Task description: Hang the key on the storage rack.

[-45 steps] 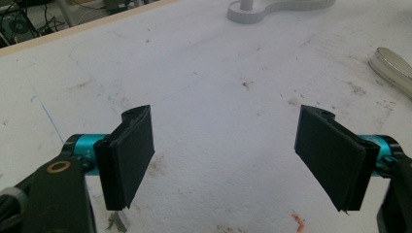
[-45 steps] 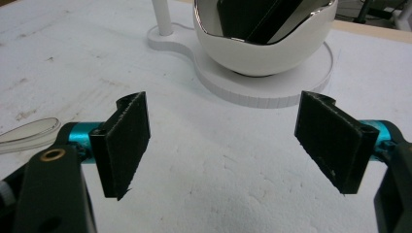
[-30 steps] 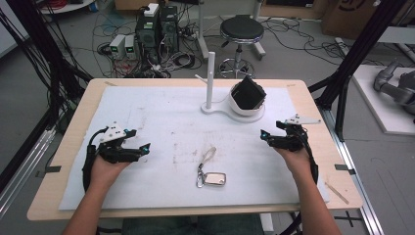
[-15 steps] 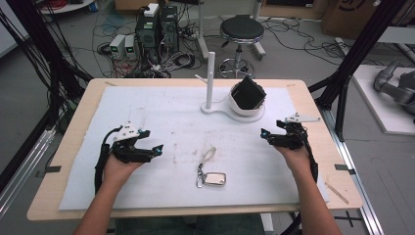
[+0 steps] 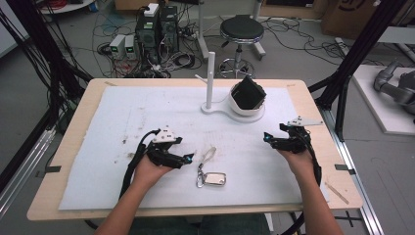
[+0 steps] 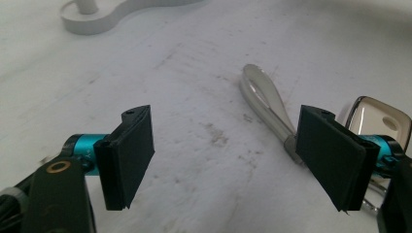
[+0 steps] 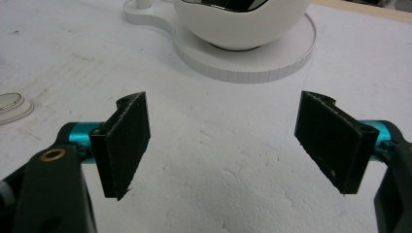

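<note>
Silver metal key fob with grey loop strap (image 5: 211, 171) lies on counter, just right of left tongs (image 5: 188, 158), jaws wide apart. Right tongs (image 7: 221, 145) likewise agape, well right of fob. Risk: flat fob skids from shallow pinch; strap alone caught.

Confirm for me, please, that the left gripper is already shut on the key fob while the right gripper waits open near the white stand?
Not quite: the left gripper is open, its jaws wide apart beside the key fob, as the left gripper view shows. The right gripper does wait open near the white stand.

floor: grey, cables | stool (image 5: 242, 30) | computer towers (image 5: 157, 23) | black frame (image 5: 356, 51)
</note>
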The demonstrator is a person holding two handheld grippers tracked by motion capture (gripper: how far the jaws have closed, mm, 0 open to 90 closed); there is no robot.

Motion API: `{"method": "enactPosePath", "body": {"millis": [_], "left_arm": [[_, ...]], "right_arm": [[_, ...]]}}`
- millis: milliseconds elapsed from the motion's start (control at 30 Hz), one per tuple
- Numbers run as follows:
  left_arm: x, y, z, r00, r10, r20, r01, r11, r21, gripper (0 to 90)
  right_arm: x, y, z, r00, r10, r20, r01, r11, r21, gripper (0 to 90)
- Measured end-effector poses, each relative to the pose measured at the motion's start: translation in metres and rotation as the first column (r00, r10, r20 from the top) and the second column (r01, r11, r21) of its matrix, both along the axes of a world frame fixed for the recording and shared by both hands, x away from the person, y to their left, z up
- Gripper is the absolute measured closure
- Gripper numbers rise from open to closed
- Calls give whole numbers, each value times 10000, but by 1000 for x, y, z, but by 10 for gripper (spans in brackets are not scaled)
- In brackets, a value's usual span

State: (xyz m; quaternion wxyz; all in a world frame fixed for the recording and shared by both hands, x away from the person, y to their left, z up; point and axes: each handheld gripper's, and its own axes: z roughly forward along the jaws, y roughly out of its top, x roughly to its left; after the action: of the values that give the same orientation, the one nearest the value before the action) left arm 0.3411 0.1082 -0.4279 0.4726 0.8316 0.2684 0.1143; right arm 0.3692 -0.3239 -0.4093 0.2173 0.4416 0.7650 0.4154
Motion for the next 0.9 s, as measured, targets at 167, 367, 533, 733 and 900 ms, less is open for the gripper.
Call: {"method": "enactPosePath", "body": {"millis": [167,367,533,733,900], "left_arm": [[0,-16,-4,9990,-418,-135,421,9989,212,216],[2,-35,-14,9956,-789,-512,815,9954,510,213],[1,-45,-18,9954,-730,-622,778,9938,788,207],[0,-51,-24,9951,-754,-638,841,9856,1464,207],[-2,-53,-24,9965,-669,-498,745,9827,1697,241]], "right_arm": [[-4,-1,0,10000,11,29,-10,9999,-164,208],[-10,-2,-3,10000,-63,-61,61,9996,-288,208],[-10,-4,-4,9999,-39,-102,36,9995,-311,208],[-9,-3,-6,9998,62,-186,-70,9991,-422,209],[-9,-1,-6,9998,148,-155,-155,9989,-453,208]]}}
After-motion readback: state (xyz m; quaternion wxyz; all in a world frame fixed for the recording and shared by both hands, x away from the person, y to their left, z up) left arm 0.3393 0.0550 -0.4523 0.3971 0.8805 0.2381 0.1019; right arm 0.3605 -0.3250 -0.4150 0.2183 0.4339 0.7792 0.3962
